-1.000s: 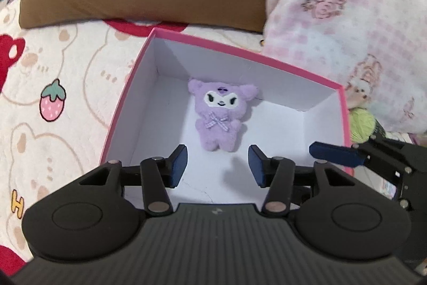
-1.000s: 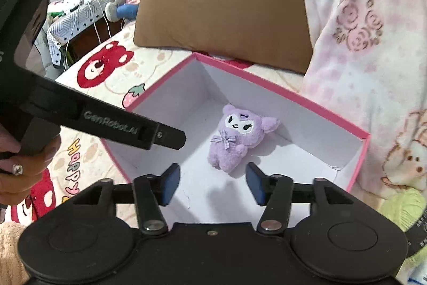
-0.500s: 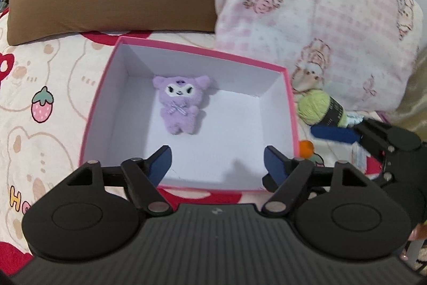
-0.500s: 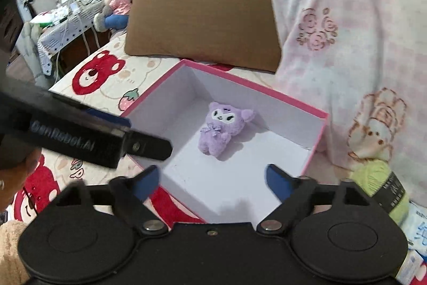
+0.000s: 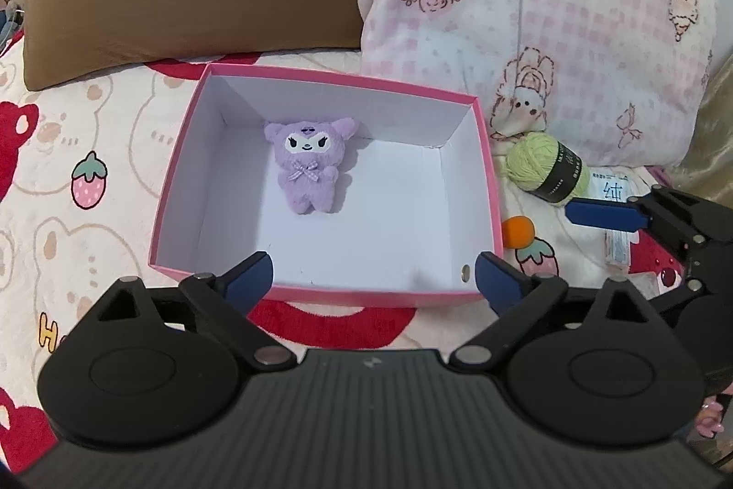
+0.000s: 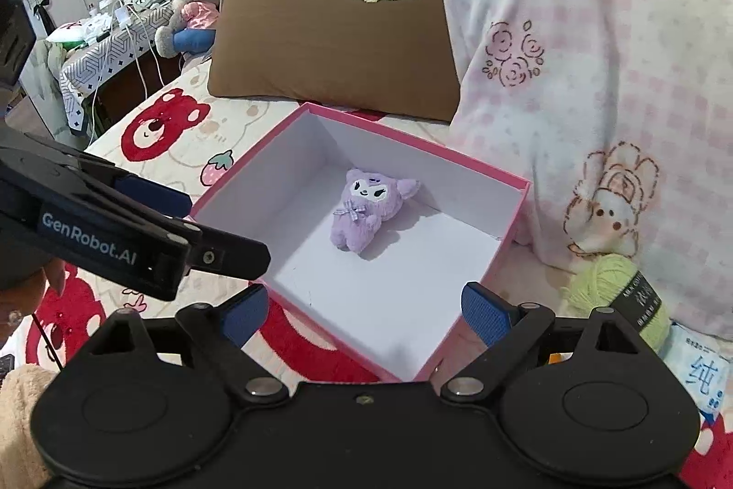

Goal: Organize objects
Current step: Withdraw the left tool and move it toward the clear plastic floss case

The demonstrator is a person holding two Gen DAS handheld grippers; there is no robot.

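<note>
— What is seen, from left to right?

— The left gripper [image 5: 373, 276] is held spread wide and empty at the near wall of the pink box [image 5: 320, 299], where the purple plush [image 5: 308, 168] lies. The green yarn ball [image 5: 545, 166] and orange ball [image 5: 517, 231] lie just right of the box.

— Which gripper is nearer those?

— The right gripper [image 6: 364, 312], likewise spread and empty, is judged nearer; the yarn's long axis is tilted.

"GenRobot.AI" stands in pale letters on the side of the left gripper [image 6: 137, 241]. The Chinese character "纯" is printed in blue on a white packet [image 6: 701, 374] beside the yarn ball [image 6: 632, 296], whose dark band carries print too small to read.
</note>
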